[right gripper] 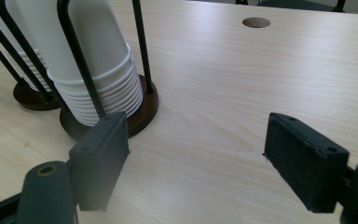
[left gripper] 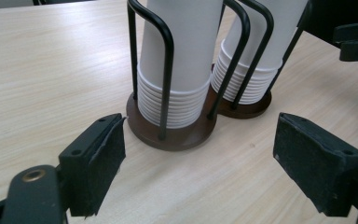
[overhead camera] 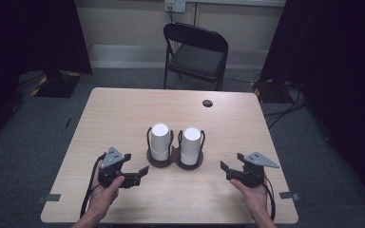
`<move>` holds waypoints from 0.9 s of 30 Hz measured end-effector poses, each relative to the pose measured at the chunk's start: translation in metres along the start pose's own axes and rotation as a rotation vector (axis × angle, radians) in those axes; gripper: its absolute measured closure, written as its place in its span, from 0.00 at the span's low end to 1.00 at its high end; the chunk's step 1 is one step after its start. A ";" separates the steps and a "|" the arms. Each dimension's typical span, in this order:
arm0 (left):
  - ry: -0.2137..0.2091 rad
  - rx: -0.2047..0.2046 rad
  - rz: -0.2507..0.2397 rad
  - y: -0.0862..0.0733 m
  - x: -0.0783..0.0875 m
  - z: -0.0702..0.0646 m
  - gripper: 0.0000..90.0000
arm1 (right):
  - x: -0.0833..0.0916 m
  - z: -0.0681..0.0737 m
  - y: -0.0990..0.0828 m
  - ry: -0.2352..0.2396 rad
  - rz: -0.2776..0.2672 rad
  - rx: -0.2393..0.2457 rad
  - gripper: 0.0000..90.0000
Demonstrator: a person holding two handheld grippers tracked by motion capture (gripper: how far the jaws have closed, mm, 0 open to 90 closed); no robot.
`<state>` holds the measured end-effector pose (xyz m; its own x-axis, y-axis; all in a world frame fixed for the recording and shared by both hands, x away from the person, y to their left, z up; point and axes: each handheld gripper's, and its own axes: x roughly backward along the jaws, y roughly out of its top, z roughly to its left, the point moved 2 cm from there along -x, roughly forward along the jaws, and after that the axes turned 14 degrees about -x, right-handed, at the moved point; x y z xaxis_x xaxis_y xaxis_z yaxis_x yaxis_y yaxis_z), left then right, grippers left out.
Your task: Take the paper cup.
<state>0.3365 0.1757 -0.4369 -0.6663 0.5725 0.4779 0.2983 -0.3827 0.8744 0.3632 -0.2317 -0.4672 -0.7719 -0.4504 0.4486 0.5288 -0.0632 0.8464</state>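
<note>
Since both stacks of cups stand in their rack mid-table, you hold the left gripper and right gripper near the front edge, jaws wide and empty, flanking it for a clean reach.

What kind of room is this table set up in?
Probably a lab or recording room: dark curtains at both sides, a folding chair, cables on the floor, and a bare wooden table with two cup stacks.

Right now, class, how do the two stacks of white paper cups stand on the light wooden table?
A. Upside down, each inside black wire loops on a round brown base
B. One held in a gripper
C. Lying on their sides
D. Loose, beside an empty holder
A: both stacks of white paper cups stand rims down within black wire loops on round brown bases.
</note>
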 end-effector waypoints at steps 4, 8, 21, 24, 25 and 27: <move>-0.009 -0.007 -0.008 0.001 -0.001 -0.001 0.18 | 0.000 0.002 0.005 -0.043 -0.006 0.030 0.23; -0.014 -0.004 -0.007 0.002 -0.002 -0.004 0.19 | -0.001 -0.002 0.008 -0.055 -0.008 0.015 0.25; -0.042 -0.034 -0.038 0.008 0.004 -0.014 0.22 | 0.009 0.014 0.013 0.080 -0.012 0.019 0.33; -0.056 -0.026 -0.037 0.007 0.003 -0.013 0.21 | 0.011 0.020 0.014 0.107 -0.010 0.029 0.33; -0.048 -0.030 -0.032 0.006 0.002 -0.012 0.21 | 0.010 0.022 0.014 0.121 -0.009 0.033 0.33; -0.048 -0.024 -0.029 0.006 0.001 -0.011 0.22 | 0.009 0.025 0.016 0.129 -0.004 0.039 0.33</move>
<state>0.3298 0.1662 -0.4322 -0.6405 0.6178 0.4561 0.2624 -0.3821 0.8861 0.3557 -0.2146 -0.4426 -0.7211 -0.5612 0.4063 0.5095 -0.0321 0.8599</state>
